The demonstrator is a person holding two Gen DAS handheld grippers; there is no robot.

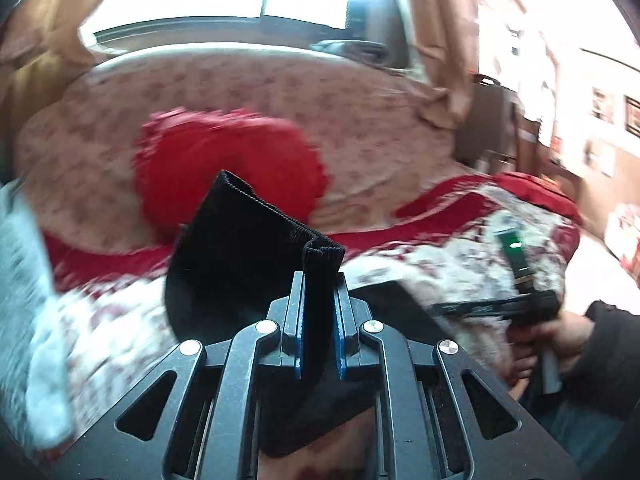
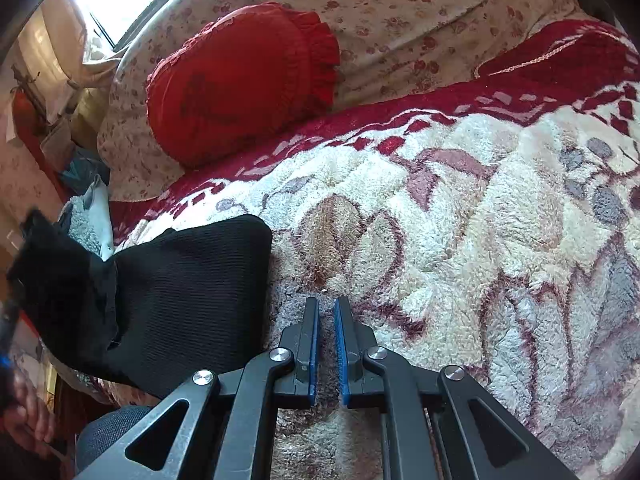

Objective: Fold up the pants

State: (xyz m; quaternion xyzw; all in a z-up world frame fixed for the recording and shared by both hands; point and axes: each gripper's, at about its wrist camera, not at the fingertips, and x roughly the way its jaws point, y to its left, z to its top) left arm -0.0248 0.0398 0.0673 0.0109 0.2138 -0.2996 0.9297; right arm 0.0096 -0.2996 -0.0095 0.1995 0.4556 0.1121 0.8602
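The black knit pants [image 1: 236, 256] hang from my left gripper [image 1: 319, 280], which is shut on a bunched ribbed edge and holds it above the bed. In the right wrist view the pants [image 2: 188, 300] lie at the left on the fluffy blanket [image 2: 460, 208], one end lifted toward the far left. My right gripper [image 2: 326, 304] is almost shut with nothing between its blue pads, hovering over the blanket just right of the pants. The right gripper also shows in the left wrist view [image 1: 520, 280], held by a hand.
A red frilled pillow [image 2: 244, 80] lies on the floral sheet [image 2: 400, 20] behind the blanket. A grey-white fleece cloth [image 1: 28, 288] lies at the left. A window and curtains stand behind the bed. A chair [image 1: 488, 120] stands at the right.
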